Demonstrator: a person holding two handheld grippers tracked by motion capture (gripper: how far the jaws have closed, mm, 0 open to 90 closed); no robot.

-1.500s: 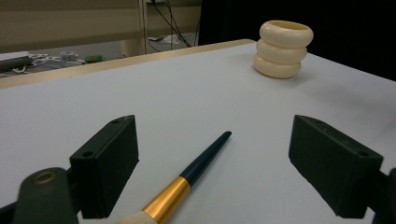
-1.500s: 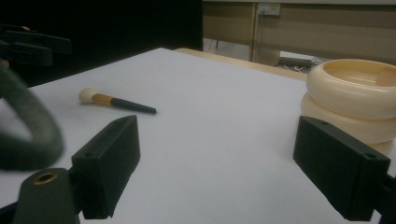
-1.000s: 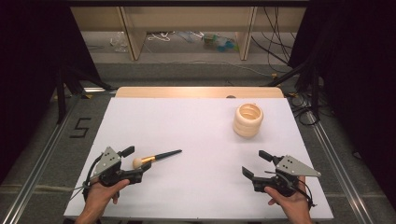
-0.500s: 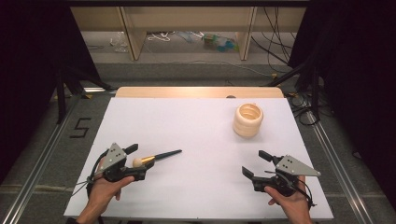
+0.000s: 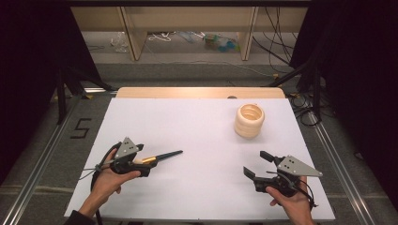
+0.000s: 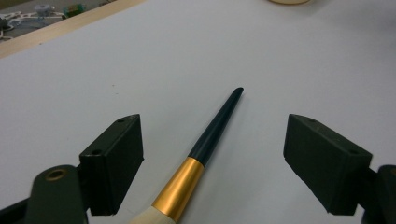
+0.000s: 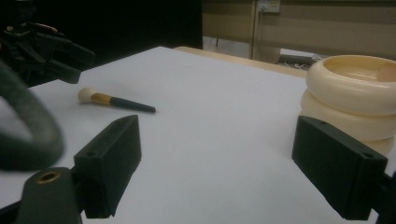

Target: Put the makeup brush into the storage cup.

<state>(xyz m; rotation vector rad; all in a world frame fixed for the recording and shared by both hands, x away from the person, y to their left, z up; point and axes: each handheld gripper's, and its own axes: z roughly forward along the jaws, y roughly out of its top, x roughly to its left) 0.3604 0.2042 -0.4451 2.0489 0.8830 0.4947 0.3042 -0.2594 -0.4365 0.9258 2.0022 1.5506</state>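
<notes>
Between the spread jaws of the left hand-held gripper [image 6: 212, 172], a brush [image 6: 205, 149], ungripped, bristles cut off below.

cream ribbed holder [image 5: 249, 120] far right on white table [image 5: 202, 126]

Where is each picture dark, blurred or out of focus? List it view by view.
High view: white table evenly lit, surroundings black, whole frame slightly soft. Left gripper view: brush handle sharp, cream head at the bottom edge blurred. Right gripper view: dim overall; cable at near left badly out of focus, ringed holder fairly clear.
</notes>
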